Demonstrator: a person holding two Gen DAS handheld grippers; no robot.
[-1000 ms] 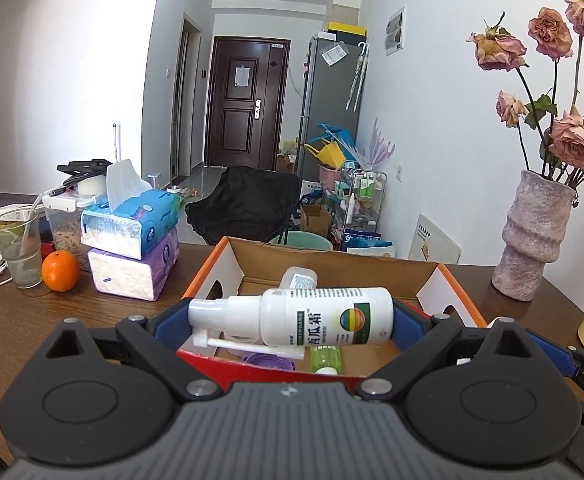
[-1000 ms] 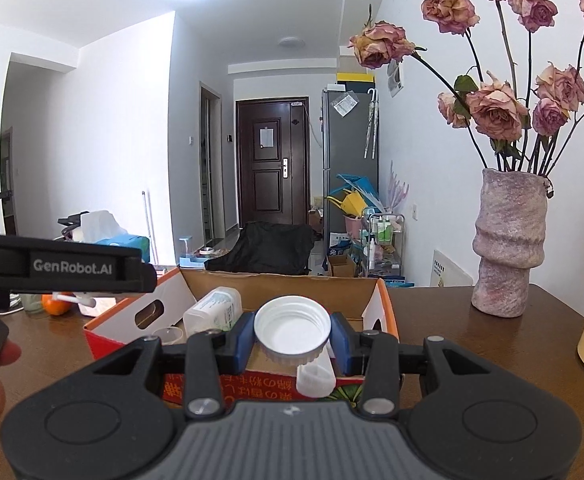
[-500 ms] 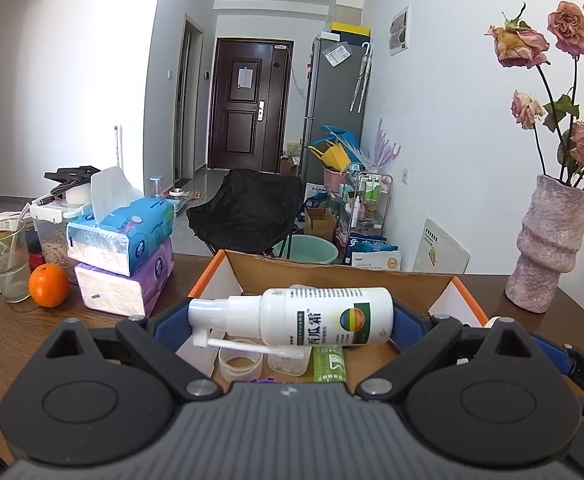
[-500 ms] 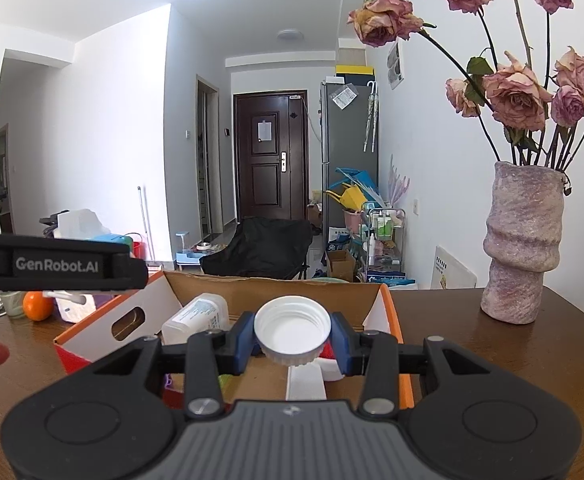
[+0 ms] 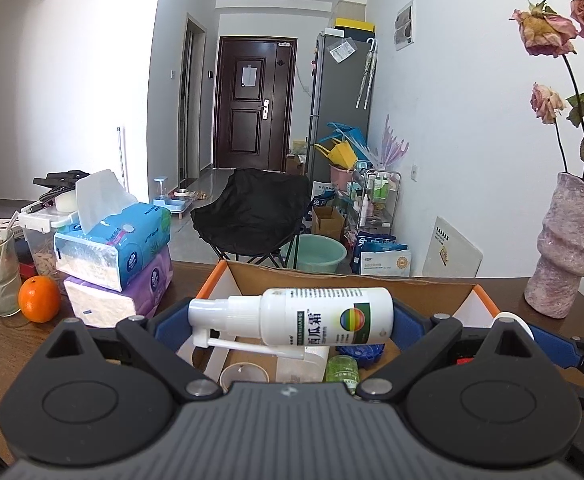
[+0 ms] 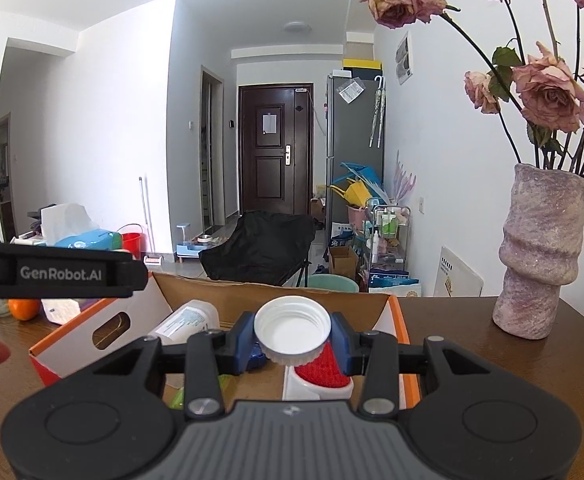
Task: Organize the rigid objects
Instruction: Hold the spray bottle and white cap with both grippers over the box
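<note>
You are mid-delivery with both hands loaded: your left tongs [image 5: 292, 320] are clamped on a white spray bottle [image 5: 311, 316] lying crosswise between the pads, nozzle to the left, and your right tongs [image 6: 292, 340] are closed on a white screw cap [image 6: 292, 330], its hollow side facing the camera. Both loads hang over the open cardboard box [image 5: 331, 280] with the orange rim that sits on the wooden worktop [image 6: 471, 320]. Part of the sorting looks done, since the box already holds a small green bottle [image 5: 341, 368], a blue piece [image 5: 361, 350], a round clear lid [image 5: 244, 374] and, in the right view, a red-topped white item [image 6: 321, 376] and a white bottle on its side [image 6: 188, 320] (some of these are half hidden by the tongs). What seems left is to lower and release the two things you hold. Whether more loose pieces wait outside the box cannot be told from here; the tissue packs [image 5: 112, 248] and orange [image 5: 39, 299] sit beside it.
</note>
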